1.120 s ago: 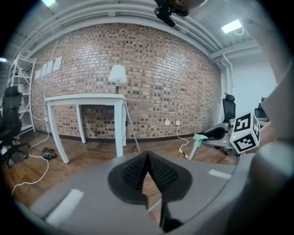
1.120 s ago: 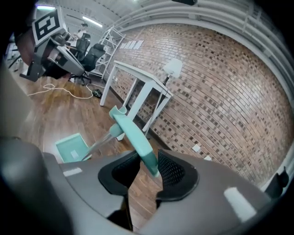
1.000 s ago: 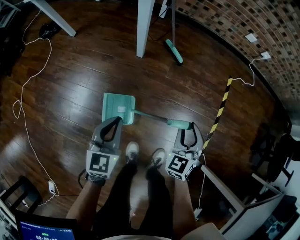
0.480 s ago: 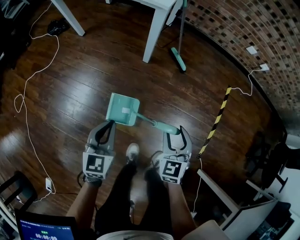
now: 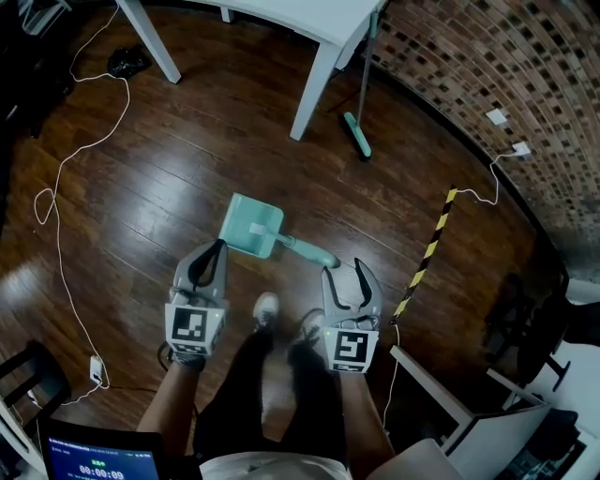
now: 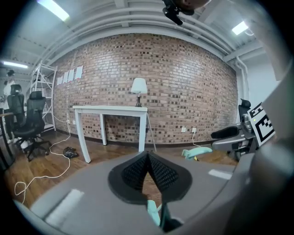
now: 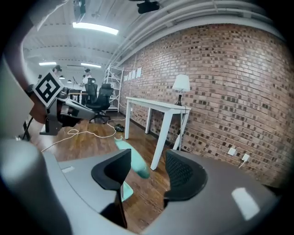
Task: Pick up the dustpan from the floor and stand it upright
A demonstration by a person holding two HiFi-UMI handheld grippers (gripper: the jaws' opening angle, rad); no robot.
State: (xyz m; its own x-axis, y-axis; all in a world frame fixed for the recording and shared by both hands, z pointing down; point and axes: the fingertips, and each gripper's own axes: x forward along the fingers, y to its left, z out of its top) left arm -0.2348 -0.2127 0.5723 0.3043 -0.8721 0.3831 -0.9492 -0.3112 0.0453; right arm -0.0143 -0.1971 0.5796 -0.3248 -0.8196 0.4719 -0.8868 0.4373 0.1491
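Observation:
The teal dustpan (image 5: pixel 253 225) rests on the wooden floor, its handle (image 5: pixel 309 251) slanting towards my right gripper (image 5: pixel 342 269). That gripper's jaws are opening; the handle end (image 7: pixel 134 161) shows just ahead of the gap, and the pads do not touch it. My left gripper (image 5: pixel 219 246) hovers beside the pan's near left edge. Its pads (image 6: pixel 161 174) meet at the tips, shut with nothing between them. A strip of the pan (image 6: pixel 153 212) shows below them.
A white table (image 5: pixel 309 19) stands ahead, with a teal broom (image 5: pixel 356 131) leaning by its leg. A white cable (image 5: pixel 56 244) loops over the floor at left. Yellow-black tape (image 5: pixel 429 248) and white furniture (image 5: pixel 441 394) lie at right. The person's shoes (image 5: pixel 265 309) are below the grippers.
My right gripper has let go of the dustpan handle, opened wide and drawn back. Both grippers have risen and pulled away from the dustpan, which stays on the floor.

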